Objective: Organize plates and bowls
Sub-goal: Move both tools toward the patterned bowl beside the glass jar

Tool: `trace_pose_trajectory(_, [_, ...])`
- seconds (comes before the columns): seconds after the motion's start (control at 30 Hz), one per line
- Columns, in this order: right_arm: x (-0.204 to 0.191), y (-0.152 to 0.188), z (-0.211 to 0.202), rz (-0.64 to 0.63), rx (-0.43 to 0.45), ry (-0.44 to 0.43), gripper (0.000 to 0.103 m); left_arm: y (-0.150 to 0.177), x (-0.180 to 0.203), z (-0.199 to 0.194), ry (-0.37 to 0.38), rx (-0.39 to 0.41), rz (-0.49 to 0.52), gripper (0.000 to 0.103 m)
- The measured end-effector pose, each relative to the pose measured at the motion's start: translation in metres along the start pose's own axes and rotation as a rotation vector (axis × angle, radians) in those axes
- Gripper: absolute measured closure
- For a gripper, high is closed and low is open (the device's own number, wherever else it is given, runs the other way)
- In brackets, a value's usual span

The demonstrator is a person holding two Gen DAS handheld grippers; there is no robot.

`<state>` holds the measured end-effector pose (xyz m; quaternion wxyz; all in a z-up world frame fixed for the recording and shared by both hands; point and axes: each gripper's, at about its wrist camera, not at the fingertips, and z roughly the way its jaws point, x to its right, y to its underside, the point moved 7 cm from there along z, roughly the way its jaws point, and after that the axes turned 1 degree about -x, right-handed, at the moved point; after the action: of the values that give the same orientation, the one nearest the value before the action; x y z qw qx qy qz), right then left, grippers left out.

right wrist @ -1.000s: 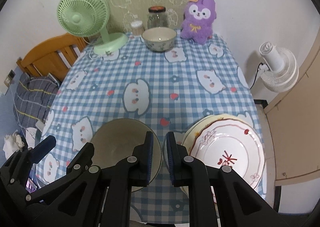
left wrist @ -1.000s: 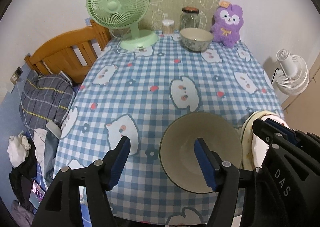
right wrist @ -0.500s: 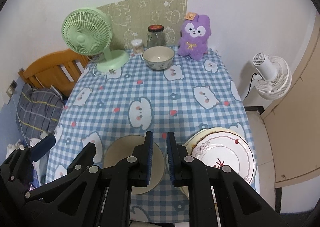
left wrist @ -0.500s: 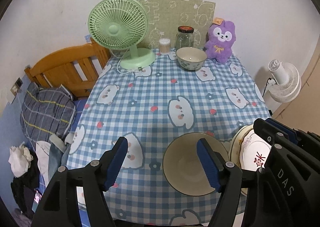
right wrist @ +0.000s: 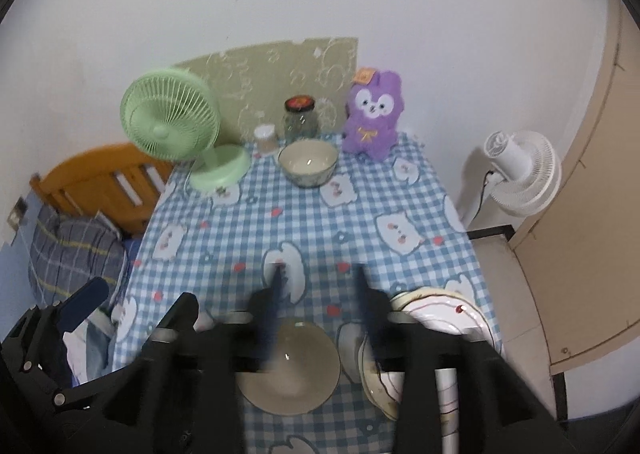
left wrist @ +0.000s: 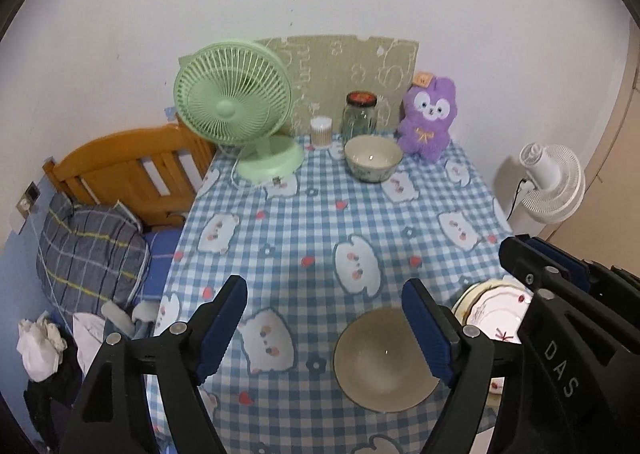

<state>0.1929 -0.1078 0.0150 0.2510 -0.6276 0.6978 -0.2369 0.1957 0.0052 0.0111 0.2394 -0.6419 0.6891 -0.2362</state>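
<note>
Green fan (left wrist: 234, 110), jar (left wrist: 360, 114) and purple plush (left wrist: 428, 118) line the table's far edge.

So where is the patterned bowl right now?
The patterned bowl stands at the table's far end, in front of the glass jar, between the green fan and the purple plush toy.

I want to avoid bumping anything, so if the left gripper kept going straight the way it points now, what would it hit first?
Probably bare tablecloth, just left of the beige bowl. The left gripper is open and empty, above the table; depth is unclear.
</note>
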Motion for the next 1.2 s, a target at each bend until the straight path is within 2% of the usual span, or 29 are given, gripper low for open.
trace_pose_trajectory(0.07, [0.002, -0.008, -0.010, 0.028, 0.058, 0.023, 0.027, -0.008, -0.001, -0.004, 0.015, 0.019, 0.004, 0.020])
trace_pose_trajectory(0.27, [0.000, -0.026, -0.016, 0.034, 0.070, 0.052, 0.026, -0.028, -0.001, -0.010, 0.038, 0.054, 0.036, 0.017])
trace_pose_trajectory(0.37, [-0.002, -0.034, -0.018, 0.025, 0.068, 0.052, 0.016, -0.037, 0.000, -0.013, 0.041, 0.079, 0.054, 0.014])
trace_pose_trajectory(0.6, [0.001, -0.054, -0.025, -0.003, 0.134, 0.076, 0.004, -0.058, 0.002, -0.013, 0.042, 0.119, 0.068, 0.006])
trace_pose_trajectory(0.9, [0.010, -0.076, -0.004, -0.028, 0.132, 0.032, 0.001, -0.077, 0.012, -0.003, 0.040, 0.139, 0.057, 0.004])
trace_pose_trajectory(1.2, [0.021, -0.109, 0.034, -0.086, 0.129, -0.002, 0.001, -0.103, 0.027, 0.027, -0.008, 0.132, 0.021, 0.004])
